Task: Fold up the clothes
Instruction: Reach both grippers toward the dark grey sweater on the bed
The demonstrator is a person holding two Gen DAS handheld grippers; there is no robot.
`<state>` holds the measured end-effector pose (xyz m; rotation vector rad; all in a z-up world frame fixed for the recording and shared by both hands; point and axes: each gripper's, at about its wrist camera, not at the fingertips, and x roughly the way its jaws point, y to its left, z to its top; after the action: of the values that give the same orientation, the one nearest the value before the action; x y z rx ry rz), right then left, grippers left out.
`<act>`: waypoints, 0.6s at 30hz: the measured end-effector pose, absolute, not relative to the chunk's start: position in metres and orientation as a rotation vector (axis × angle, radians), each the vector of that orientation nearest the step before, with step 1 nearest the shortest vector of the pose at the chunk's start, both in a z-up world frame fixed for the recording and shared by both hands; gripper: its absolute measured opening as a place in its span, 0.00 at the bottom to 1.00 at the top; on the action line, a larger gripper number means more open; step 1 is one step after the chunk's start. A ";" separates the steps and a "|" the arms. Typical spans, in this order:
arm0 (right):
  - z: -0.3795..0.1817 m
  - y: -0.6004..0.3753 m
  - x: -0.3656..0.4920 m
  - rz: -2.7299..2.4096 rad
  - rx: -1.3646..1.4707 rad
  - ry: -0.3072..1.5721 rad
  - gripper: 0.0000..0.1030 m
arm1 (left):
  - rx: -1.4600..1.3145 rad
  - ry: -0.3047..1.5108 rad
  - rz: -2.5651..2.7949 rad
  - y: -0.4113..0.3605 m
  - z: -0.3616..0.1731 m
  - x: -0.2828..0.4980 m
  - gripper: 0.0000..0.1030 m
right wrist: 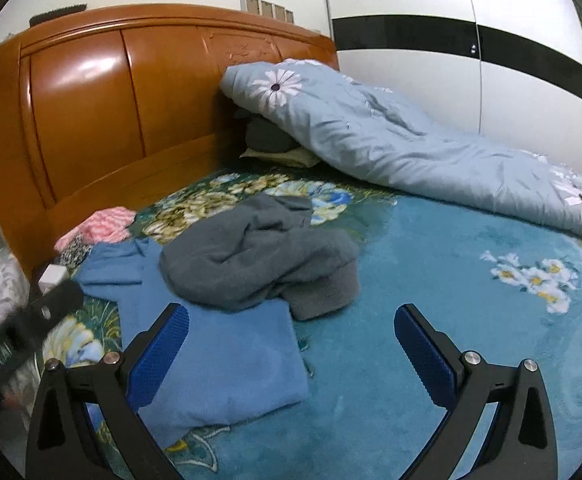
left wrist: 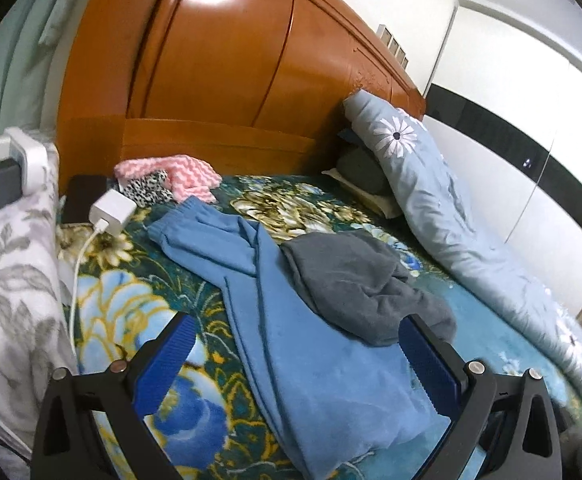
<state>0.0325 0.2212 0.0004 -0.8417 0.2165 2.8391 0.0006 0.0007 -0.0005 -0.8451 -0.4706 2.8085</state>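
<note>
A blue garment lies spread on the floral bed blanket. A crumpled grey garment rests on top of it, toward its right side. My left gripper is open above the blue garment, its fingers either side of the cloth and holding nothing. My right gripper is open too, hovering over the blue garment's near right corner, just in front of the grey one. The left gripper's black body shows blurred at the left edge of the right wrist view.
A pink-and-white striped cloth and a spotted cloth lie by the wooden headboard. A white charger with cable and a dark phone sit nearby. A light-blue quilt runs along the right.
</note>
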 end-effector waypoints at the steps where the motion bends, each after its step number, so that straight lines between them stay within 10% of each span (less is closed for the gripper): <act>1: -0.002 0.219 0.032 2.843 -0.850 0.205 1.00 | -0.847 -0.456 2.820 0.002 -0.001 0.002 1.00; 18: -0.025 0.202 0.034 2.859 -0.976 0.091 1.00 | -0.823 -0.347 2.896 0.004 -0.003 0.007 1.00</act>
<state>0.0337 0.2020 -0.0250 -0.9765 0.0909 2.8590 0.0071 0.0040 -0.0027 -0.8226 -0.3468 2.8963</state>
